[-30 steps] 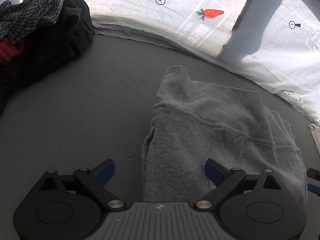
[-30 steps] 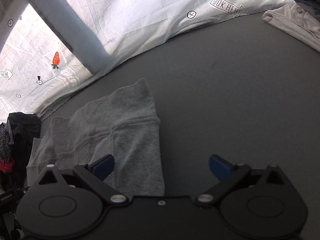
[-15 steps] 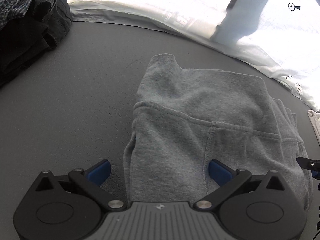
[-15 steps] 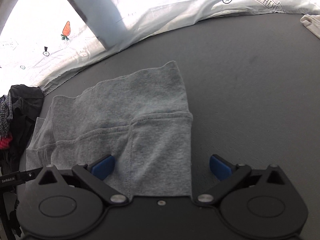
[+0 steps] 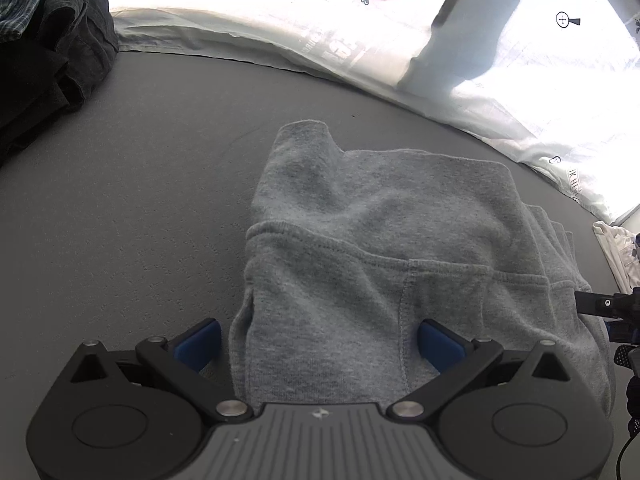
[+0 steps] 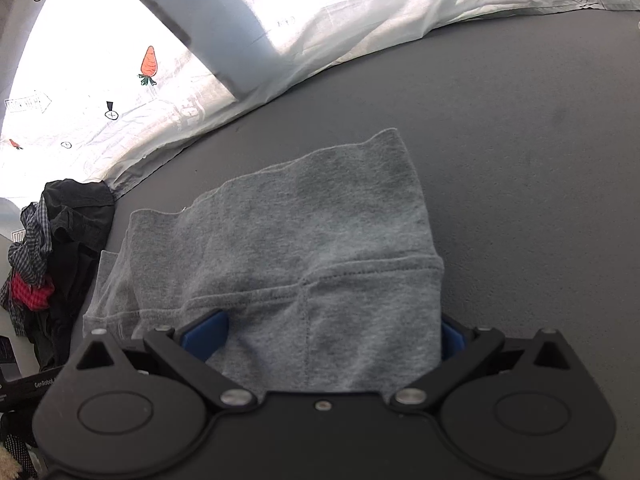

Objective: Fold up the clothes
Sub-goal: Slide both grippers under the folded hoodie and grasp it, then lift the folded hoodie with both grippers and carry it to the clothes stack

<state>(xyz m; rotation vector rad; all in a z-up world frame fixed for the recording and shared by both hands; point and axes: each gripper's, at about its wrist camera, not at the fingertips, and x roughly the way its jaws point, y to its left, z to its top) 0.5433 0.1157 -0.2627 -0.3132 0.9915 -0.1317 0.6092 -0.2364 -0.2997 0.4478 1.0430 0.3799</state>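
A folded grey sweat garment (image 5: 380, 248) lies on the dark grey surface (image 5: 132, 208), its seamed waistband edge nearest both cameras. My left gripper (image 5: 320, 344) is open, its blue pads straddling the garment's near left edge. In the right wrist view the same grey garment (image 6: 320, 248) fills the middle, and my right gripper (image 6: 332, 332) is open with the cloth's near right corner lying between its blue pads. The right pad is partly hidden by the fabric. The other gripper's black tip (image 5: 600, 304) shows at the right edge of the left wrist view.
A dark heap of clothes (image 5: 48, 48) with checked fabric sits far left, seen also as the dark heap (image 6: 52, 264) in the right view. A white printed sheet (image 5: 360, 24) with carrot marks bounds the far side. Pale cloth (image 5: 616, 248) lies at the right edge.
Both grippers have moved forward onto the grey garment; its near edge now lies between the pads of each. Both stay open.
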